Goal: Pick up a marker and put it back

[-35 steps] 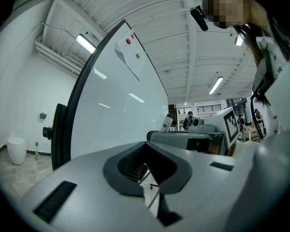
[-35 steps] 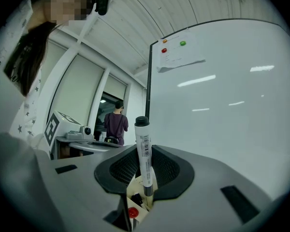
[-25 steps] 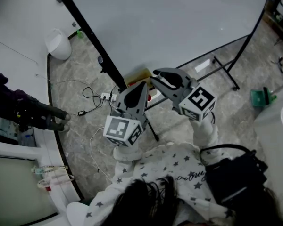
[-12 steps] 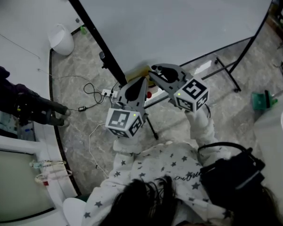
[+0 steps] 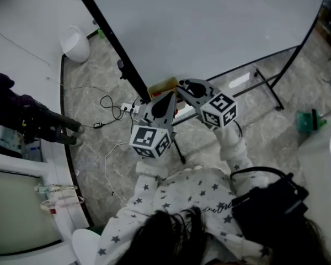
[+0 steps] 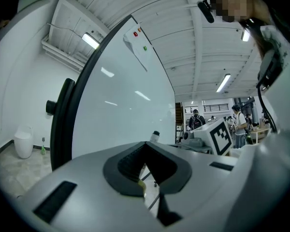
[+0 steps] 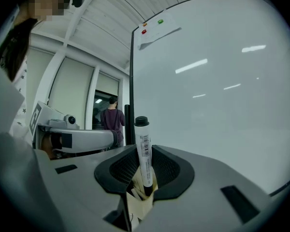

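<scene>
A white marker (image 7: 143,153) with a black cap stands upright between the jaws of my right gripper (image 7: 144,180), which is shut on its lower body. Its cap (image 6: 155,135) peeks over the left gripper in the left gripper view. In the head view, my right gripper (image 5: 183,87) and left gripper (image 5: 165,99) sit side by side, close to the whiteboard (image 5: 209,21). The left gripper (image 6: 146,146) has its jaws together with nothing between them. A yellow box (image 5: 163,85) rests at the whiteboard's lower edge, just beyond both tips.
The whiteboard's black frame (image 5: 107,40) and stand legs (image 5: 265,84) cross the floor. A power strip with cables (image 5: 128,110) lies below, a white bin (image 5: 77,43) further left. A person in dark clothes (image 5: 22,120) stands at left. A black bag (image 5: 267,203) hangs at my right side.
Both grippers have drifted slightly closer to the whiteboard's lower edge and to each other. The marker stays gripped in the right gripper, and the left jaws stay together.
</scene>
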The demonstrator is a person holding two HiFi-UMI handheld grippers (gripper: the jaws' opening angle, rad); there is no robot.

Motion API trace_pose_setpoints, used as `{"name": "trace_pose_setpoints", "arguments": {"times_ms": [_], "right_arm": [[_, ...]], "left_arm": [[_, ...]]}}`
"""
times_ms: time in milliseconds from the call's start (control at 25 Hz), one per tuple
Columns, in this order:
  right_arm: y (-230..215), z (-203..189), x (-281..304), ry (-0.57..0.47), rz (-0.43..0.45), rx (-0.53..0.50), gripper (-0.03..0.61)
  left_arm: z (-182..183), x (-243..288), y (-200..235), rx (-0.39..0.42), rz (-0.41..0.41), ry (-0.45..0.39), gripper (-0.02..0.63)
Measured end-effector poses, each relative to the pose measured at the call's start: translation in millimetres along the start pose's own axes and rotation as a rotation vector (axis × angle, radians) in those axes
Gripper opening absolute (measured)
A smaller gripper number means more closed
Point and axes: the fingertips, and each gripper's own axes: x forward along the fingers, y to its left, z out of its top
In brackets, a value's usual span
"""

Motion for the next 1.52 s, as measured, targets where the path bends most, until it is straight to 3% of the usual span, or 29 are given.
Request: {"name": "trace_pose_setpoints", "arguments": {"times_ms": [600, 960, 1200, 1520], "right_arm": [[-2.1, -40.5, 6.6, 0.046, 0.004, 0.017, 0.083], [-3.1, -45.9, 5.9, 0.043, -0.035, -0.035, 0.083], [-2.2, -43.0, 5.3, 0.014, -0.045, -0.041, 0.084], [2.4, -11.0, -4.8, -0.060, -0.048, -0.073, 0.084]], "left_arm": [[-19.3, 1.3, -5.1, -0.024, 0.012, 0.037, 0.002], [-20.6, -0.2, -3.8, -0.029, 0.023, 0.044, 0.002], [-22.8, -0.7, -4.3, -0.035, 0.021, 0.046, 0.002], [-15.2, -4.0, -6.3, -0.032, 0.010, 0.031, 0.002]]}}
